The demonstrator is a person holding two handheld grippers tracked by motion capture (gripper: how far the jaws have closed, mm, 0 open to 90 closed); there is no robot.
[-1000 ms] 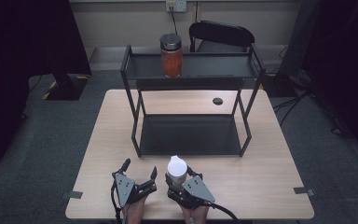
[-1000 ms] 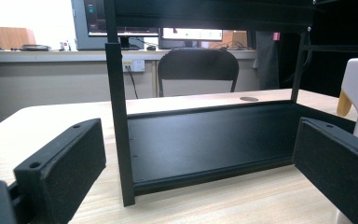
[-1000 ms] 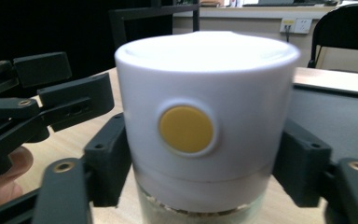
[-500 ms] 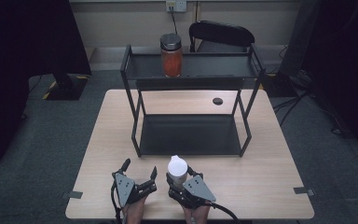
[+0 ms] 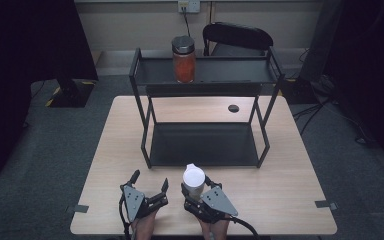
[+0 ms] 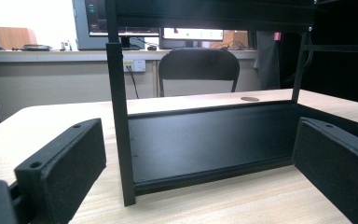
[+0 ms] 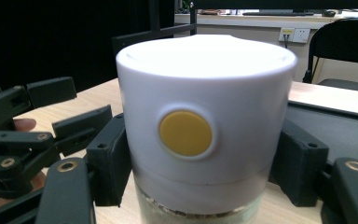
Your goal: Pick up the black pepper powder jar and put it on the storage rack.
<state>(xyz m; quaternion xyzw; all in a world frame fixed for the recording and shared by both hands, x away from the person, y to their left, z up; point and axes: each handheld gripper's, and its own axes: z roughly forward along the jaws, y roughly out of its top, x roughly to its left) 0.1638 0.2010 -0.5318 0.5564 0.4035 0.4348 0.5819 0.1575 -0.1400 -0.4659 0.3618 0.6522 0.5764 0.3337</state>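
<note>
Light wood table on grey carpet bears a black rack; right gripper clamps the white-lidded jar, left gripper gapes empty; positions unchanged

Occlusions and cut-offs

Jar base is cut by the lower edge of the right gripper view; its contents are too little exposed to be identified. Rack top shelf is cropped in the left gripper view. Hands are cut off at the high view's lower edge.
</note>
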